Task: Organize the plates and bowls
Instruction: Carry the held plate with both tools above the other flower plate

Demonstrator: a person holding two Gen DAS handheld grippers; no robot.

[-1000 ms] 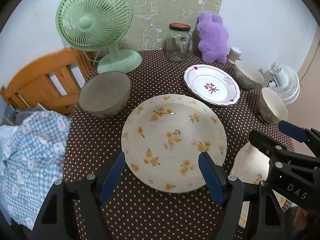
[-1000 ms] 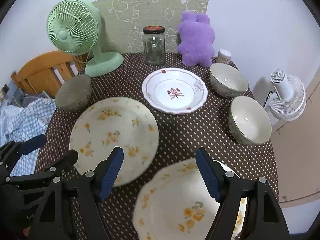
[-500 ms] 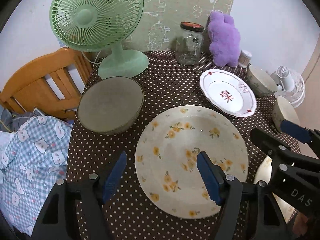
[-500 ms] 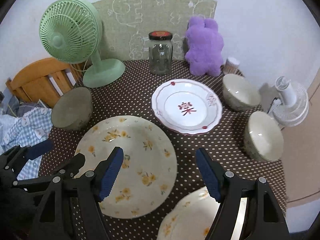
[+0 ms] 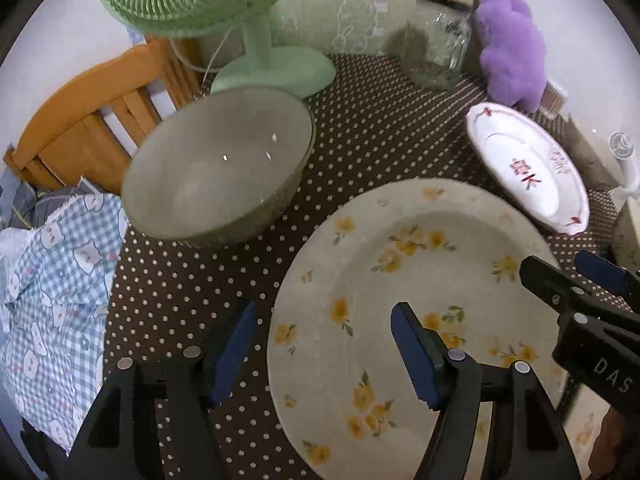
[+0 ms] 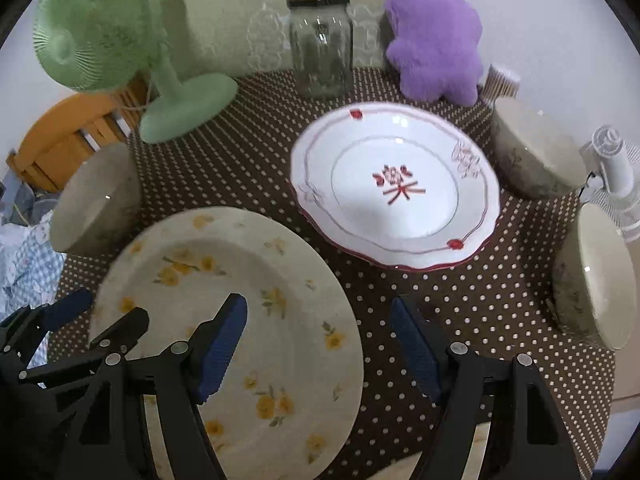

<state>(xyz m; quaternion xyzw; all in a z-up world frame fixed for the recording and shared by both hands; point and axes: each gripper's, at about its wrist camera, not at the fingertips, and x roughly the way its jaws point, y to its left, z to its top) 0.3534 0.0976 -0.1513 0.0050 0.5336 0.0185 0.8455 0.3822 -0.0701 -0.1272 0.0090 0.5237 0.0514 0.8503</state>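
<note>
White letters reading "DAS" are legible on the black body of the right gripper (image 5: 592, 276) where it enters the left wrist view. A red Chinese character is painted in the centre of the white scalloped plate with a red rim (image 6: 396, 188); I cannot read it with confidence.

The left gripper (image 5: 324, 348) has just been closing somewhat, yet its blue pads stand apart, astride the left rim of the large cream plate with yellow flowers (image 5: 404, 280), pressing on nothing. The right gripper's jaws are likewise apart, over that plate's right edge, and grip nothing.

The flowered plate lies on the brown, white-dotted surface (image 6: 480, 292). A grey-green bowl (image 5: 218, 164) sits just beside it on the left. Two more pale bowls (image 6: 536, 152) (image 6: 596, 280) stand along the right edge. A second cream plate at the bottom of the right wrist view is mostly cut off.

Behind stand a green desk fan (image 6: 120, 52), a clear glass jar (image 6: 322, 44), blurred, and a purple plush toy (image 6: 434, 36). An orange wooden chair (image 5: 92, 116) and blue checked cloth (image 5: 52, 300) lie off the left edge.
</note>
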